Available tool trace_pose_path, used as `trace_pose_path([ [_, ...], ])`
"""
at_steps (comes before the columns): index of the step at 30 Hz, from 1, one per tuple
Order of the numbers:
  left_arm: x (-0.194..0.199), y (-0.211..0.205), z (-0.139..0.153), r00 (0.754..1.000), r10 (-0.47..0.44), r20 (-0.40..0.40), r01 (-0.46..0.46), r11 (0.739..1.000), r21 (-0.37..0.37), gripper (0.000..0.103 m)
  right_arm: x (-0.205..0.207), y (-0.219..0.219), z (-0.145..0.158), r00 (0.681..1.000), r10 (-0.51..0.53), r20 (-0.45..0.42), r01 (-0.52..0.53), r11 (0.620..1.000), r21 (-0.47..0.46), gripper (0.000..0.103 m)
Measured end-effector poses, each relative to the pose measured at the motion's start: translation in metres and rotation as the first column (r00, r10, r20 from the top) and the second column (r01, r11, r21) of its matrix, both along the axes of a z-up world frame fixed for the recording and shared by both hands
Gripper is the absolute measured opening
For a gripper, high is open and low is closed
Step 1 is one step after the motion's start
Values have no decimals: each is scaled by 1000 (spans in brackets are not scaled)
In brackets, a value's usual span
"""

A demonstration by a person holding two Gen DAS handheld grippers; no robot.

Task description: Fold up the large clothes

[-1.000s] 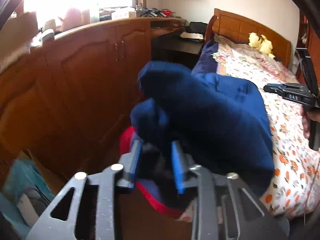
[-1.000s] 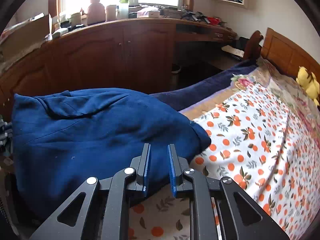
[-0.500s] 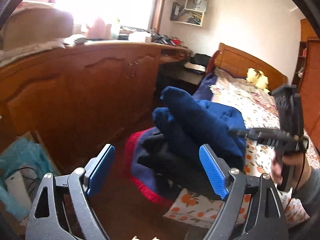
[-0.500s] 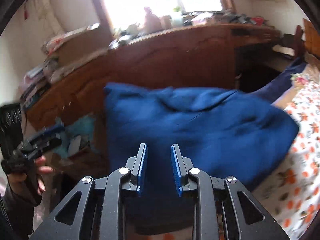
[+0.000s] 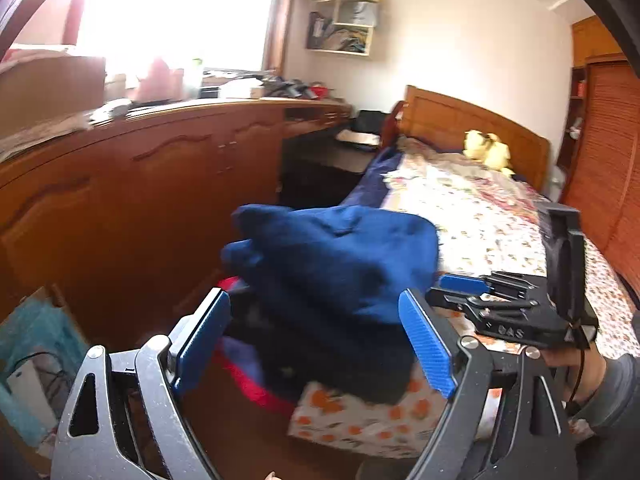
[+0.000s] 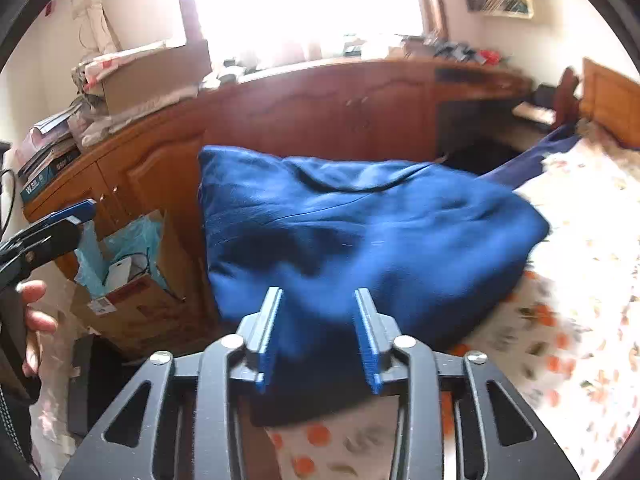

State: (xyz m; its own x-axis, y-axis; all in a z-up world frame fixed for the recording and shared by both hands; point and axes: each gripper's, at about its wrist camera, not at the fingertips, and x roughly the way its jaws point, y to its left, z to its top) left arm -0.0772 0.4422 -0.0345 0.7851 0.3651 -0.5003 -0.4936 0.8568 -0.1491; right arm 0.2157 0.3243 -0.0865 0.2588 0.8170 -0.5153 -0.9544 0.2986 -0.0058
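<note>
Left gripper point(image 5: 316, 344): jaws spread wide, blue pads well apart. Nothing pinched; the cloth lies beyond the fingertips, not between the pads.

Right gripper point(image 6: 318, 336): jaws opening at this moment. The near edge of the cloth sits in the gap between the blue pads; the pads stand clear of it on both sides, so no grip.

Blue garment point(image 6: 360, 240): folded into a thick bundle, lying on the corner of the bed directly ahead of both tools. One side overhangs the bed edge toward the cabinets. In the left wrist view it fills the space just past the fingertips.

Bed point(image 6: 580, 280): white cover with orange print, running off to the right of the right gripper and ahead-right of the left one.

Red-trimmed cloth point(image 5: 256, 384): partly under the blue garment, low and just ahead of the left gripper's left finger. Details blurred.

Wooden cabinets point(image 5: 140, 200): ahead-left of the left gripper, behind the garment in the right wrist view.

Cardboard box point(image 6: 132, 304): on the floor, left of the right gripper, with teal plastic inside.

Yellow plush toy point(image 5: 486, 152): far end of the bed, by the headboard.
</note>
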Motion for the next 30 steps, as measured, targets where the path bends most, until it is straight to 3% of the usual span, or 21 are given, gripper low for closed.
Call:
trace_pose_path([
  [5,37,-46,13,999,-51,-7,51,995,83,87,0,-74,12,997,-71,19,70,996,51,56],
  [10,72,-95,24,992,-128,-3,127,983,131,87,7,-153,23,985,-169,26,166,981,99,62],
  [19,139,-203,33,945,-325,-31,325,933,155,87,6,-270,33,956,-294,1,289,942,171,69],
  [24,163,-254,30,923,-384,-41,386,912,140,87,0,-327,33,912,-408,32,395,899,188,71],
  [30,190,-314,12,893,-432,-122,446,888,116,87,-15,-381,17,839,-543,28,532,831,163,72],
])
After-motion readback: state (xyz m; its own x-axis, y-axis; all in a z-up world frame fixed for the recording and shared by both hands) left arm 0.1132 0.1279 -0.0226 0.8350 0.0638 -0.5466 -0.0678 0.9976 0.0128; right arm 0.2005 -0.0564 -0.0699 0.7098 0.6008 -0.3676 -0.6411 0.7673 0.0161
